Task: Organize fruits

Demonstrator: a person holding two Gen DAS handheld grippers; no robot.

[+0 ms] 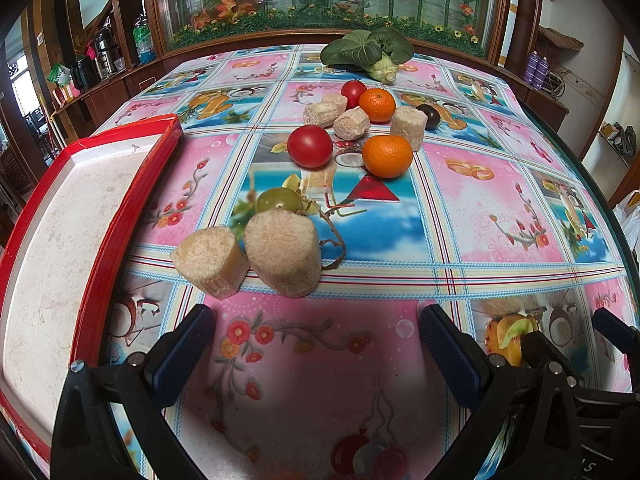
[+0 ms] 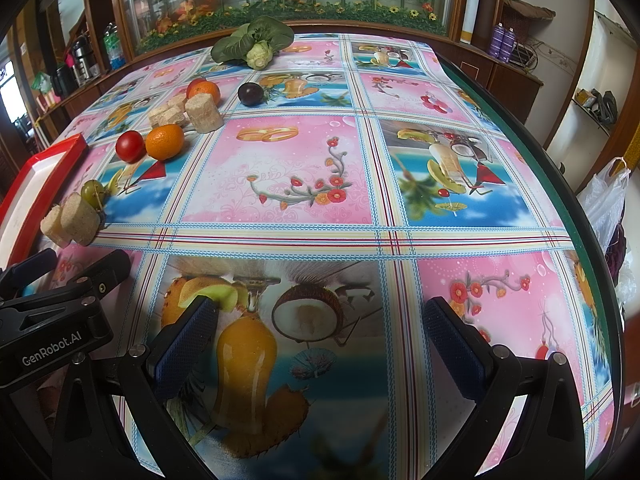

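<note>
The fruits lie loose on the patterned tablecloth (image 1: 496, 200): two tomatoes (image 1: 310, 146), two oranges (image 1: 387, 156), a dark plum (image 1: 429, 115), a green grape (image 1: 279, 199) on a stem, with pale cut cane pieces (image 1: 283, 254) among them. The red tray (image 1: 132, 184) sits just beside them, bare. Left gripper (image 1: 316, 344) and right gripper (image 2: 320, 340) both gape wide, holding nothing. Round fruit could roll off when nudged; too firm a squeeze might burst the grape. "GenRobot.AI" reads on the left gripper's body in the right view

We see the table (image 1: 480, 184) carrying a red tray (image 1: 132, 184), tomatoes (image 1: 310, 146), oranges (image 1: 387, 156), sugarcane pieces (image 1: 282, 252), a grape (image 1: 278, 199), a plum (image 1: 429, 116) and bok choy (image 1: 366, 53).
</note>
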